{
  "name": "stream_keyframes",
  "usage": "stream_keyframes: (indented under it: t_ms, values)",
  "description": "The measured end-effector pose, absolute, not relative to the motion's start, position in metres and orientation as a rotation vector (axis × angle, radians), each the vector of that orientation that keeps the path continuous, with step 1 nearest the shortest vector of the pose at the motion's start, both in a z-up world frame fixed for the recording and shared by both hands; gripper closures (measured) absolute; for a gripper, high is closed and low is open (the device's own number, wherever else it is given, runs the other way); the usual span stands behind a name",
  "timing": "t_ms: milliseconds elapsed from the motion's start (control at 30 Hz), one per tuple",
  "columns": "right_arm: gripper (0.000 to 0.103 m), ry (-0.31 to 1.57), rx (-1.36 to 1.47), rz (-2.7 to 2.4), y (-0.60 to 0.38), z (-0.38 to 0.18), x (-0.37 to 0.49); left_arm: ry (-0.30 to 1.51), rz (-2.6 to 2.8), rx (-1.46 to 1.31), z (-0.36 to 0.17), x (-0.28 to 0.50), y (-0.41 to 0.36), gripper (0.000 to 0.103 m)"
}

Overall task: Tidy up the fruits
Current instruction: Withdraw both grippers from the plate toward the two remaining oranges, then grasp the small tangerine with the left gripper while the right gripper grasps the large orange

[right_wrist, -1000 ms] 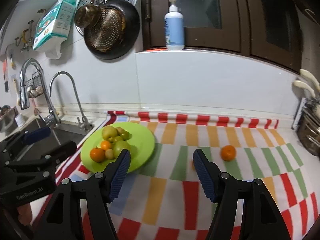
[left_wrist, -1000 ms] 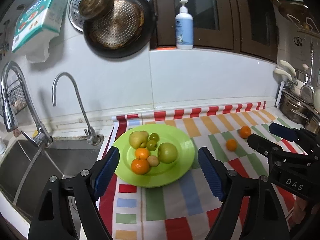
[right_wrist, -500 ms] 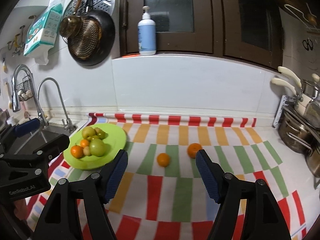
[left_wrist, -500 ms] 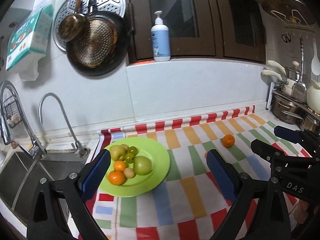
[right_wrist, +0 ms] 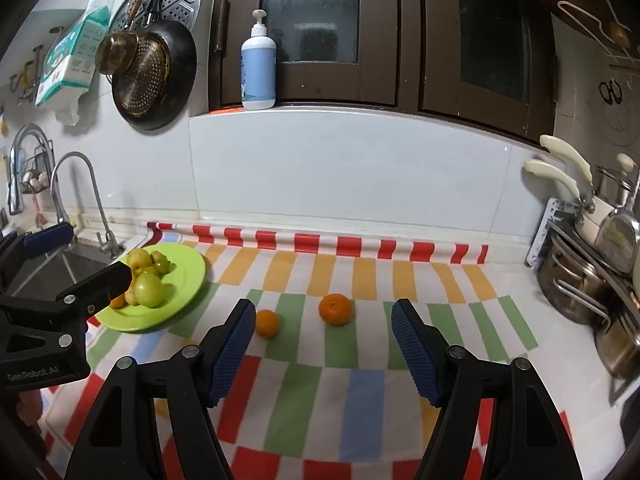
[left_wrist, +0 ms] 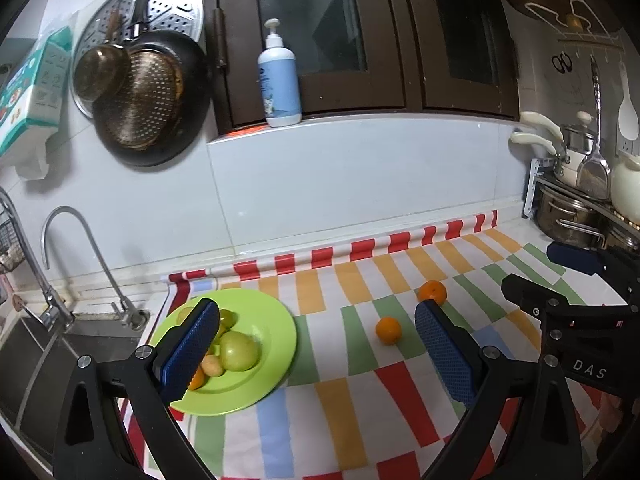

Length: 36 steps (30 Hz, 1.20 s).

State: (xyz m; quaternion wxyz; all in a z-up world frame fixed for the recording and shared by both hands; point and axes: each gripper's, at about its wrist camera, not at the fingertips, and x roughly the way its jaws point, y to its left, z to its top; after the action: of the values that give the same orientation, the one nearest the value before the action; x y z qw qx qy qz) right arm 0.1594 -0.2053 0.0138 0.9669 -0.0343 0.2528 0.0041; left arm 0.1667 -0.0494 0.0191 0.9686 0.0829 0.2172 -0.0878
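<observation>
Counter: striped mat (right_wrist: 360, 360) in red, orange, green and blue blocks covers the worktop, rolled up against a white tiled wall.
Window ledge: blue pump bottle (right_wrist: 258, 72) stands upper centre under dark window frames.
Wall, upper left: perforated pans (right_wrist: 150, 68) hang beside a tissue pack (left_wrist: 32, 92).
Sink: steel faucet (left_wrist: 86, 256) curves over the basin at left edge.
Right edge: steel pots (right_wrist: 580, 292) stacked on a rack.
Green plate (right_wrist: 188, 280): left of centre, piled with a green apple (right_wrist: 149, 290), pear-like yellow fruit and small pieces.
Small orange (right_wrist: 267, 323): loose on the mat, centre frame.
Larger orange (right_wrist: 335, 309): just right of it, apart.
Left gripper (left_wrist: 316, 354): jaws spread wide, nothing between the pads.
Right gripper (right_wrist: 324, 354): jaws parted, empty, both oranges ahead of it.
</observation>
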Motion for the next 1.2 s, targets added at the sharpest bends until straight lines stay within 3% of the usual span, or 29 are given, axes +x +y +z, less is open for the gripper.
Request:
stream_keyframes:
  t_ms: [733,1033,1200]
  values:
    - [0.033,0.689,-0.077,0.122,-0.237,-0.058,0.257,0.614,-0.321,0.227,-0.056,0.251,-0.098,0.006]
    - [0.038,0.764,-0.077,0.152,-0.24,-0.085,0.29,0.722,-0.388,0.209,-0.085,0.279,-0.112,0.023]
    - [0.041,0.786,-0.069,0.166,-0.243,-0.094,0.302,0.774,-0.418,0.195,-0.094,0.291,-0.117,0.04]
